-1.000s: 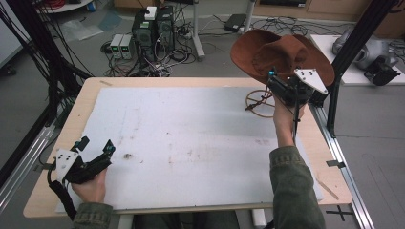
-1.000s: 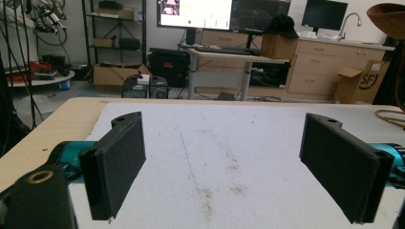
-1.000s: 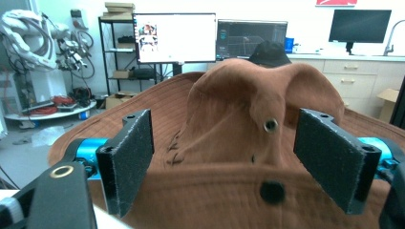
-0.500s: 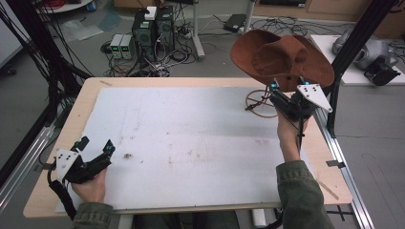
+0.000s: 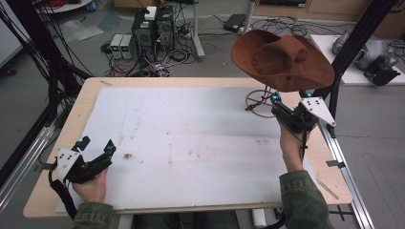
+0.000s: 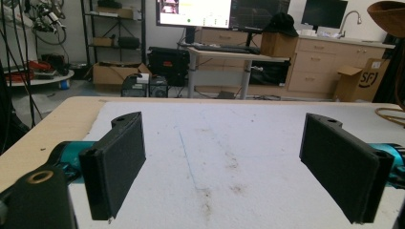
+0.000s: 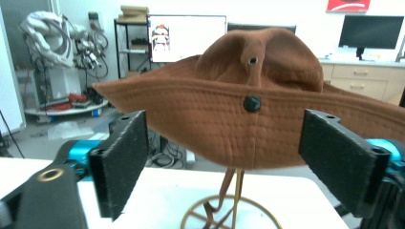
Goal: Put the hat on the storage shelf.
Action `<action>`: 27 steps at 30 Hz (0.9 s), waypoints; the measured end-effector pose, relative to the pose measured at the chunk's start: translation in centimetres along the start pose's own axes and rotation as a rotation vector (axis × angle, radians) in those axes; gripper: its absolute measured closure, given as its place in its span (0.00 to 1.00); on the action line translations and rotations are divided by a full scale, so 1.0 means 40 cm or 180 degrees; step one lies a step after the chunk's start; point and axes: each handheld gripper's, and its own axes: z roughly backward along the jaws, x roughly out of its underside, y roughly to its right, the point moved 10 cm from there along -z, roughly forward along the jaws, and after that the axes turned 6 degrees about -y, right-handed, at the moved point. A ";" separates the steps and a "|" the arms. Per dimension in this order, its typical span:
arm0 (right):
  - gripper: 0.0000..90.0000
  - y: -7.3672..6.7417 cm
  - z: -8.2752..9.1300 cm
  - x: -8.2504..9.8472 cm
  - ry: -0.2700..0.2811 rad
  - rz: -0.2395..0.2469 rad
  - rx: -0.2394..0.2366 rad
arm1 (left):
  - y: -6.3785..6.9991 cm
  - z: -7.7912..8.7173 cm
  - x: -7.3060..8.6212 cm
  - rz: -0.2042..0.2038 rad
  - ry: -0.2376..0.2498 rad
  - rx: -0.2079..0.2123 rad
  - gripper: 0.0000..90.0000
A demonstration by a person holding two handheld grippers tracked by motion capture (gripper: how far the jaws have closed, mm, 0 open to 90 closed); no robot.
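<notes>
A brown wide-brimmed hat sits on a thin gold wire stand at the table's far right. In the right gripper view the hat hangs just beyond the jaws, with the stand's ring base below it. My right gripper is open a little in front of the stand, nothing between its jaws. My left gripper rests open near the table's front left corner, over bare white board.
A white board covers most of the wooden table. Black frame posts stand beside the hat at the right. Computers and cables lie on the floor beyond the far edge.
My right gripper has let go of the hat's brim and drawn back toward me and down. The hat stays on its stand. The left gripper has not moved.
</notes>
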 end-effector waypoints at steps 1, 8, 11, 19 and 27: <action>0.18 -0.001 0.004 0.000 0.0007 0.0008 -0.0015 | 0.000 0.000 0.000 -0.0002 -0.0002 -0.0001 0.18; 0.18 -0.004 0.029 0.017 0.0037 0.0059 -0.0050 | 0.000 0.001 0.000 0.0000 -0.0002 -0.0004 0.18; 0.18 0.000 0.037 0.033 0.0007 0.0026 -0.0060 | 0.000 0.000 0.001 -0.0006 -0.0005 -0.0004 0.18; 0.17 0.014 0.060 0.083 -0.0076 0.0068 -0.0093 | 0.000 -0.002 0.005 0.0015 -0.0022 0.0006 0.18; 0.17 0.045 0.084 0.159 -0.0202 -0.0055 -0.0079 | -0.002 -0.002 0.007 0.0015 -0.0032 -0.0009 0.18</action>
